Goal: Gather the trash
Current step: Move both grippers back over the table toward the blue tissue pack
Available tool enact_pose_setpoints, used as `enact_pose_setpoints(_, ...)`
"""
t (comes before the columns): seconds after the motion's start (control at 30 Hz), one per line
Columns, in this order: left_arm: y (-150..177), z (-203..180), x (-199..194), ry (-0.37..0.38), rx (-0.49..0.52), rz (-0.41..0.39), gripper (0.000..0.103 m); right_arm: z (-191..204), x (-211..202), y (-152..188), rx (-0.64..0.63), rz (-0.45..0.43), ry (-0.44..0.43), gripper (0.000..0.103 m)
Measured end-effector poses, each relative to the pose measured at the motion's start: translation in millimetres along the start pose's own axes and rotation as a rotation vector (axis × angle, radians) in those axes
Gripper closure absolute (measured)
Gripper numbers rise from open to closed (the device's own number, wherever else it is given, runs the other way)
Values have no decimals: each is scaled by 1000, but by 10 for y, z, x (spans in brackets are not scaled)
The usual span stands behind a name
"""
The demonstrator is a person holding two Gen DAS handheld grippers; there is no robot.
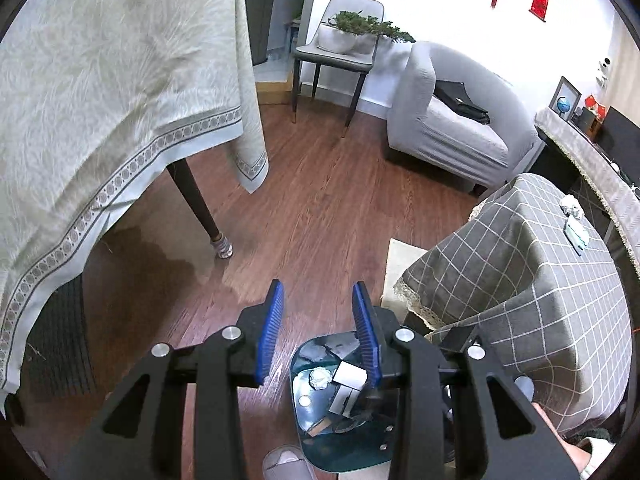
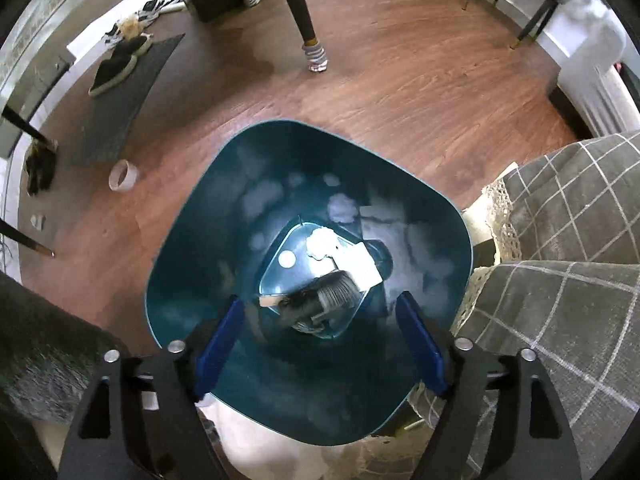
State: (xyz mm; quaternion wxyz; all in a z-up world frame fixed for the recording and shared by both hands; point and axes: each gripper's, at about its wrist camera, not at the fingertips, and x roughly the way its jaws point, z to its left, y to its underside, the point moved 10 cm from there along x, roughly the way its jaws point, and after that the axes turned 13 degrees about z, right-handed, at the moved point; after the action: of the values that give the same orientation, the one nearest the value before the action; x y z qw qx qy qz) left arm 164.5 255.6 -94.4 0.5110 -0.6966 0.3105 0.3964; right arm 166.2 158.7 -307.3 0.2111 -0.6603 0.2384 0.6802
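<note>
Right tool point(image 2: 320, 344) wide above teal bin point(image 2: 192, 248), left tool point(image 1: 318, 332) wide, empty.

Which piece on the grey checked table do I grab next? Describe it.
Start at the grey checked tablecloth beside the teal bin. Near its far edge lies a crumpled white paper ball, lumpy and round, unlike the flat white-and-green packet just nearer.
</note>
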Motion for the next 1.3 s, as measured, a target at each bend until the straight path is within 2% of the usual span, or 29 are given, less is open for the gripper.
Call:
enact_pose_setpoints(0.17,-95,-116,-114,-5,23,-30,65,7,-226,32,-6,-43,-33,22)
enact_pose_setpoints(0.43,-271,-278,-378,-4,38,-102,59,-30,-1021,71,8,-224,-86,22)
enact_pose_setpoints(0.6,-370,-450,-481,22,49,-130,58,-115,-1479,155,14,-330,-89,35)
enact_pose_setpoints(0.67,-399,-535,-514,38,53,-144,53,-204,-1670,238,22,-370,-69,35)
enact_pose_setpoints(0.83,-446,-798,-574,88,77,-167,51,-502,-2057,426,83,-460,-51,38)
enact_pose_setpoints(0.93,-458,-995,-593,115,100,-180,44,-708,-2191,572,120,-495,-39,39)
enact_pose_setpoints(1.3,-370,-1897,-430,169,227,-165,36,-1326,-2355,1066,238,-540,5,39)
